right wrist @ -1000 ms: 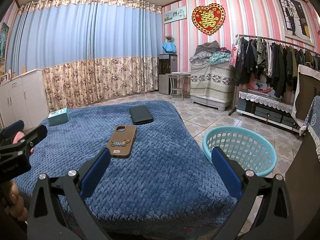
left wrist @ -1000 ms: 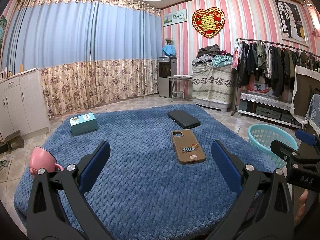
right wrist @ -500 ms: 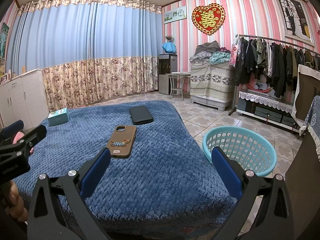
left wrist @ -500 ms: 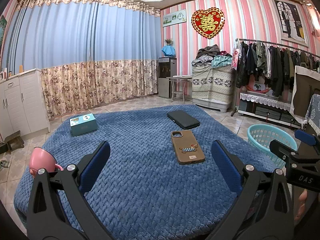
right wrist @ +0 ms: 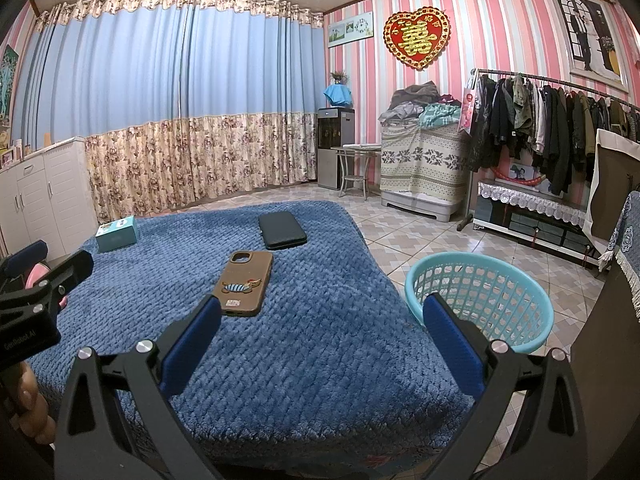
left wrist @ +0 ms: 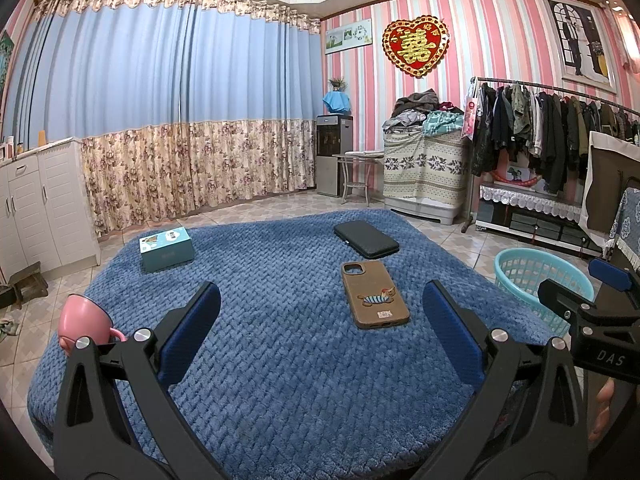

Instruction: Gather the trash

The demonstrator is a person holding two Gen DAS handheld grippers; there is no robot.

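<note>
Nothing has shifted since earlier: we hold left tool and right tool agape, empty, above the blue blanket, basket beside it; risk: no obvious trash, so we might bin the phone case.

Home bedroom: curtains, clothes rack

Left tool and right tool: jaws spread wide, empty, level, side by side, each hand-held.
</note>
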